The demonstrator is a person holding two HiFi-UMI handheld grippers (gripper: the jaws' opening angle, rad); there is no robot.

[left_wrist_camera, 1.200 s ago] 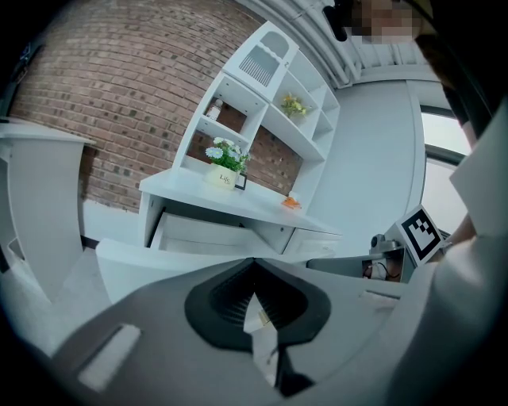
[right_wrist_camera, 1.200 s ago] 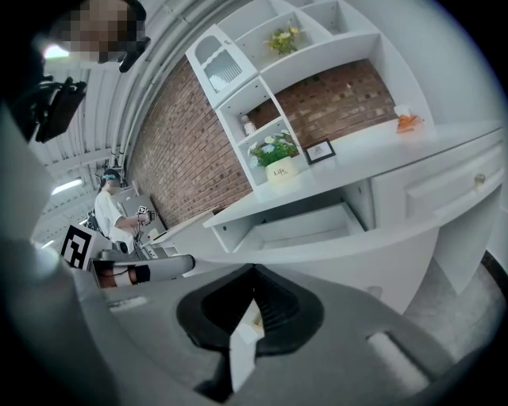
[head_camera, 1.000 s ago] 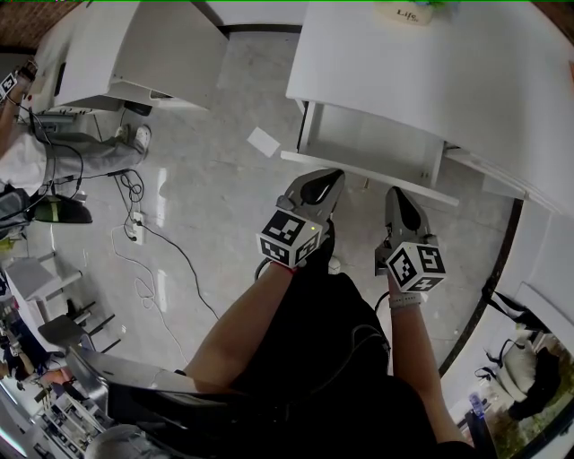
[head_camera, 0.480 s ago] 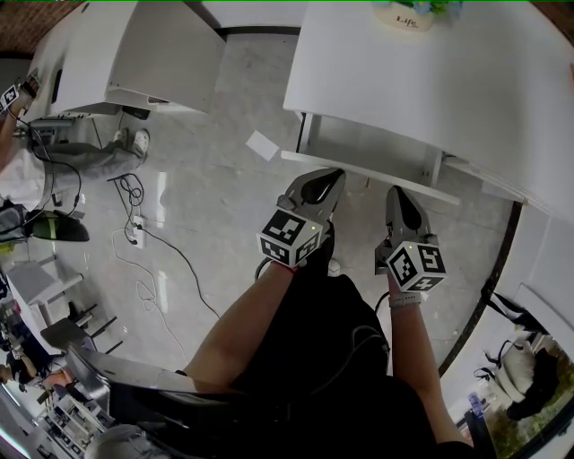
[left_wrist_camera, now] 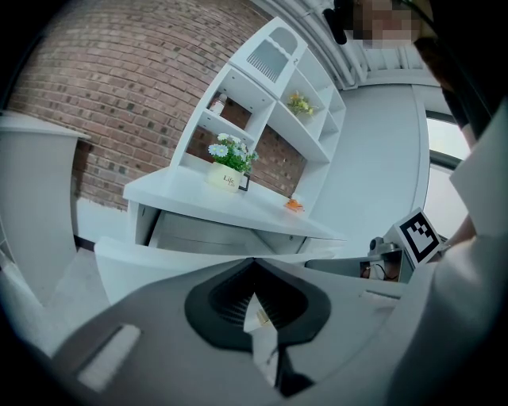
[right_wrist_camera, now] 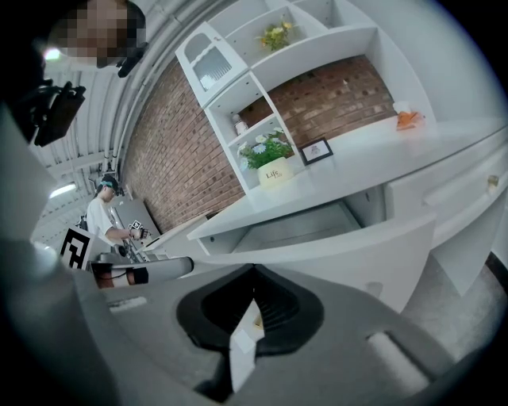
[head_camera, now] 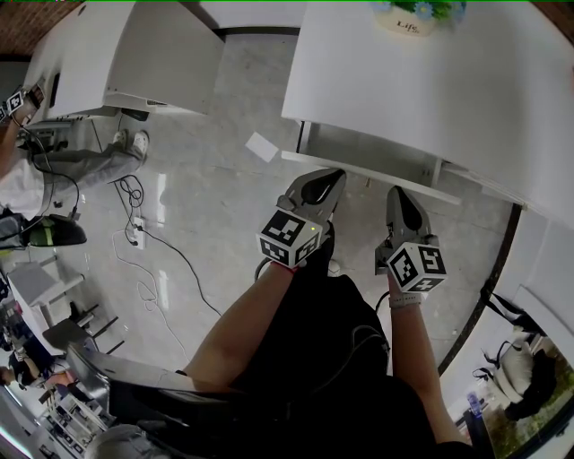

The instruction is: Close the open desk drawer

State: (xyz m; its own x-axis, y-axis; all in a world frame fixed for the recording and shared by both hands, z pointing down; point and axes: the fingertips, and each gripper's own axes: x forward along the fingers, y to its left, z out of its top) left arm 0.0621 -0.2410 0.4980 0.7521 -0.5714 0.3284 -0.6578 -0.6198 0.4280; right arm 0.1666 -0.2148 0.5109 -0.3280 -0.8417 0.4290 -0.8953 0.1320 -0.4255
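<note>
A white desk (head_camera: 430, 81) stands ahead with its wide drawer pulled out; the drawer front (head_camera: 359, 172) is a long white strip. My left gripper (head_camera: 330, 177) is shut and empty, its tip at the drawer front near the left end. My right gripper (head_camera: 395, 193) is also shut and empty, just short of the front, further right. In the left gripper view the drawer front (left_wrist_camera: 159, 258) lies right behind the closed tip of the left gripper (left_wrist_camera: 254, 260). The right gripper view shows the drawer front (right_wrist_camera: 349, 246) beyond the right gripper (right_wrist_camera: 254, 268) and the hollow drawer above it.
A flower pot (head_camera: 408, 18) sits on the desk top. A second white desk (head_camera: 134, 54) stands at the upper left. Cables (head_camera: 134, 215) and a sheet of paper (head_camera: 262, 146) lie on the floor. A person (right_wrist_camera: 103, 210) works further left. Small drawers (right_wrist_camera: 460, 198) flank the open one.
Both grippers stay where they were at the drawer front. The head view has drifted slightly, bringing more of the flower pot into sight.
</note>
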